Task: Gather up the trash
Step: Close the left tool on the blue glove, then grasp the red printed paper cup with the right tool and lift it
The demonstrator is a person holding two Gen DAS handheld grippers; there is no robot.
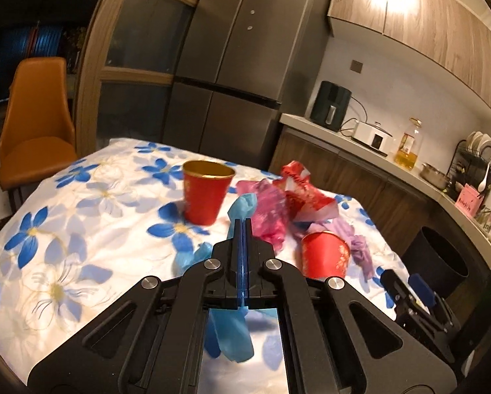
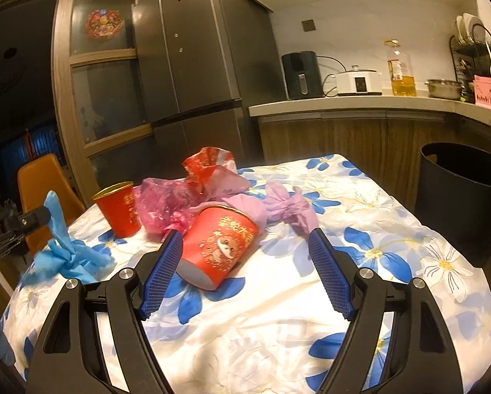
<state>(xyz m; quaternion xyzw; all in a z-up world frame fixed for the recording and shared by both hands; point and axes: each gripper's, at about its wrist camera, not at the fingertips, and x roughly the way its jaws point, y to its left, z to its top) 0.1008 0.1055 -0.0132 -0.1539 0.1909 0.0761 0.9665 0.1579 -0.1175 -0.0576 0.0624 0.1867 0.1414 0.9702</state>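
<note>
My left gripper (image 1: 242,226) is shut on a crumpled blue plastic bag (image 1: 243,205), lifting it above the table; the bag also shows in the right wrist view (image 2: 64,249). A red cup (image 1: 206,193) stands upright beyond it. A second red cup (image 2: 220,246) lies on its side between the fingers of my open, empty right gripper (image 2: 245,239). A pink bag (image 2: 166,203), a red wrapper (image 2: 209,167) and a purple bag (image 2: 288,207) lie behind that cup.
The table has a white cloth with blue flowers (image 2: 360,262). A black bin (image 2: 465,193) stands right of the table. An orange chair (image 1: 35,124) is at the far left. Fridge (image 1: 232,55) and counter (image 2: 344,103) lie behind.
</note>
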